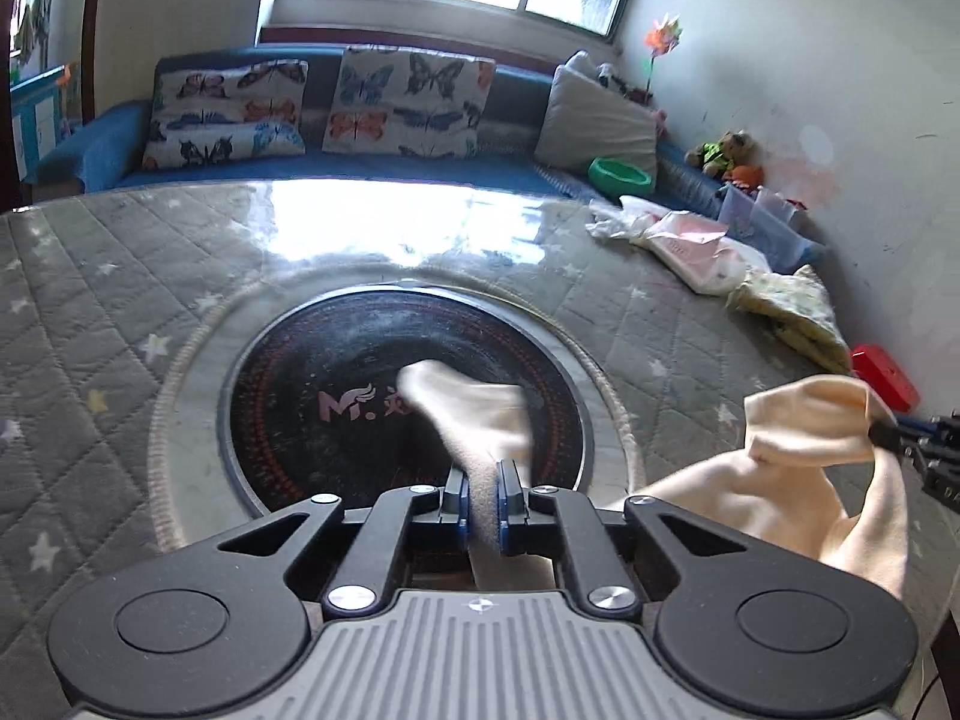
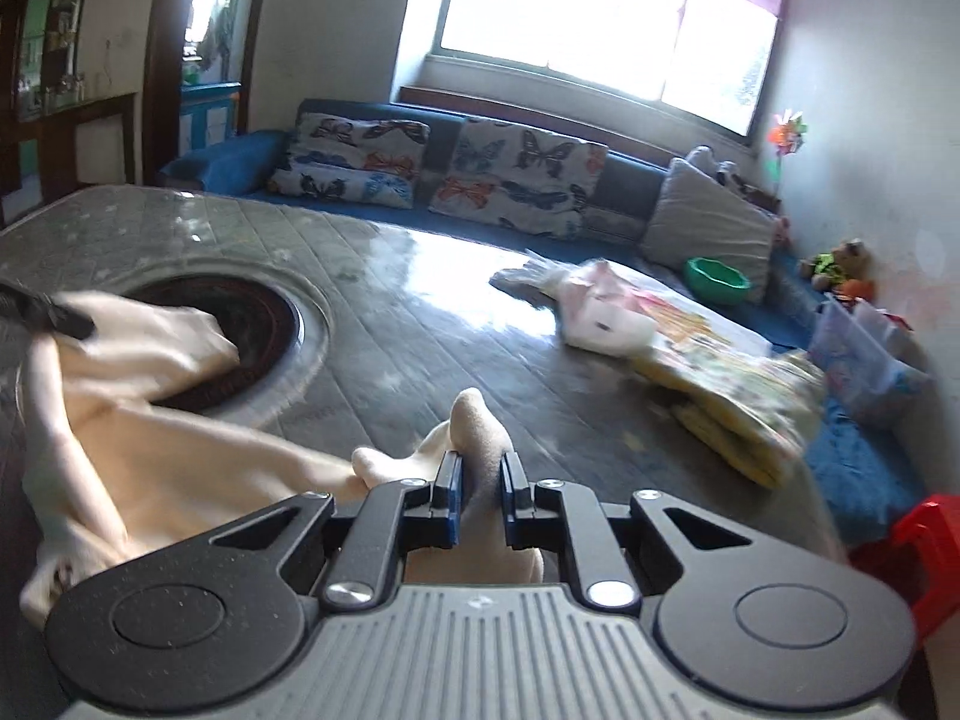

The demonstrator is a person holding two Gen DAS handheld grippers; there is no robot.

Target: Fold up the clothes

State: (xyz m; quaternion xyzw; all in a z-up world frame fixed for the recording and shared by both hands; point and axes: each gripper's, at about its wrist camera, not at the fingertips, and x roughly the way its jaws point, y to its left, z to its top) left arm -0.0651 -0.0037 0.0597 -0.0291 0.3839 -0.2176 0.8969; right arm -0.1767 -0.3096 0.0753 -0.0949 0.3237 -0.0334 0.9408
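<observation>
Right now I have the left hand-held gripper [image 1: 483,483] clamped on a bunch of the cream garment [image 1: 750,492]; the cloth runs between its two blue-padded fingers [image 1: 459,495] and a blurred flap sticks out ahead of the tips, over the dark round hotplate [image 1: 336,396] set into the tabletop [image 1: 120,300]. From my left wrist camera I see the rest of the garment sagging off to the right, lifted clear of the quilted grey cover, up to the black tip of the right hand-held gripper [image 1: 885,435], which pinches another part of the fabric.

On my right wrist camera the right hand-held gripper [image 2: 480,471] is closed on a thick fold of the same cream garment [image 2: 150,456], a rounded lump of cloth poking out past its fingers [image 2: 450,486]. The fabric stretches away to the left and hangs in loose folds, partly draped across the hotplate [image 2: 258,312]. At the far left edge I can just make out the other gripper's dark tip [image 2: 66,315] against the cloth, motion-blurred.

Elsewhere on the tabletop [image 2: 420,324], on the right side, lie a pink and white bundle [image 2: 600,306] and, nearer me, a yellow patterned cloth [image 2: 738,396], both well apart from the garment I hold. Beyond the tabletop stands a blue sofa [image 1: 108,144] with butterfly cushions [image 1: 408,102], and a green bowl [image 1: 621,174] sits on it.
</observation>
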